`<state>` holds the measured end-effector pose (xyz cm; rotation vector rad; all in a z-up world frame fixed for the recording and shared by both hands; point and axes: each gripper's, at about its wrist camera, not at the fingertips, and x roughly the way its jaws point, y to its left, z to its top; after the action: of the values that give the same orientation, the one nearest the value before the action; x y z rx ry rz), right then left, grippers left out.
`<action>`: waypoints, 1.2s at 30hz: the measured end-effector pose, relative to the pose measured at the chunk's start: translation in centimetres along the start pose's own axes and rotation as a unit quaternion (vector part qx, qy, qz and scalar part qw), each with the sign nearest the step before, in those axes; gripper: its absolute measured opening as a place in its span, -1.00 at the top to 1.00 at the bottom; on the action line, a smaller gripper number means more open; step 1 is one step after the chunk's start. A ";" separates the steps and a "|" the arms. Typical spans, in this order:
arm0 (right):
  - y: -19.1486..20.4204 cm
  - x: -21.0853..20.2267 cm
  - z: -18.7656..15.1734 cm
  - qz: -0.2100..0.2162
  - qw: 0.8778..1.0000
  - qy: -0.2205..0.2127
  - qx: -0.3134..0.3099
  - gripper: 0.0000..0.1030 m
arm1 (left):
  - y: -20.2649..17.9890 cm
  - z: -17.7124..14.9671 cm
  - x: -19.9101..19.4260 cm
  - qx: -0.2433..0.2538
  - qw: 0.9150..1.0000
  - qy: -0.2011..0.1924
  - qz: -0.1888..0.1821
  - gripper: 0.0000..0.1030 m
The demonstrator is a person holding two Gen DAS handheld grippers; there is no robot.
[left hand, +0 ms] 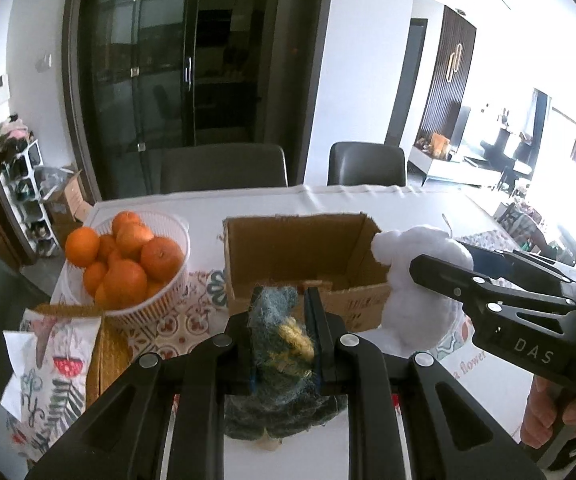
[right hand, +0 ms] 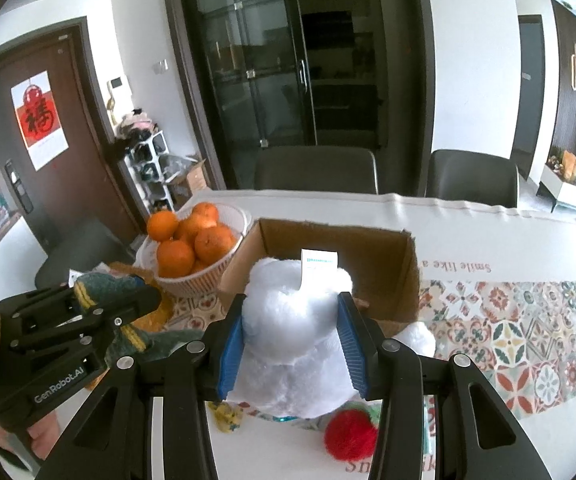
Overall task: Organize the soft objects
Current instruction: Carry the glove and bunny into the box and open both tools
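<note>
My left gripper (left hand: pixel 278 300) is shut on a dark green knitted toy with yellow trim (left hand: pixel 278 344), lifted above the table just in front of an open cardboard box (left hand: pixel 300 248). The same left gripper (right hand: pixel 150 298) and green toy (right hand: pixel 104 286) show at the left of the right wrist view. My right gripper (right hand: pixel 290 306) is shut on a white fluffy plush (right hand: pixel 292 320) with a paper tag, held before the box (right hand: pixel 384 256). In the left wrist view the white plush (left hand: pixel 412 300) hangs at the box's right corner in the right gripper (left hand: pixel 416 266).
A white basket of oranges (left hand: pixel 128 264) stands left of the box. A red fuzzy ball (right hand: pixel 350 434) and a small yellow toy (right hand: pixel 226 414) lie on the patterned tablecloth (right hand: pixel 528 332) below the plush. A printed bag (left hand: pixel 52 376) lies at left. Two dark chairs (left hand: pixel 224 168) stand behind the table.
</note>
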<state>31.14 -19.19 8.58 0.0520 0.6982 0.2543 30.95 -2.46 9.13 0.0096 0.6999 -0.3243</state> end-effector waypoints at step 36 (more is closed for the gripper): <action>-5.8 6.3 6.9 -0.029 0.999 0.007 0.030 0.13 | -0.6 9.0 9.5 0.032 0.999 -0.013 -0.015 0.61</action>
<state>41.48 -23.00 9.13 0.0883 0.7208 0.1788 43.29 -6.80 10.07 0.0554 0.6647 -0.3738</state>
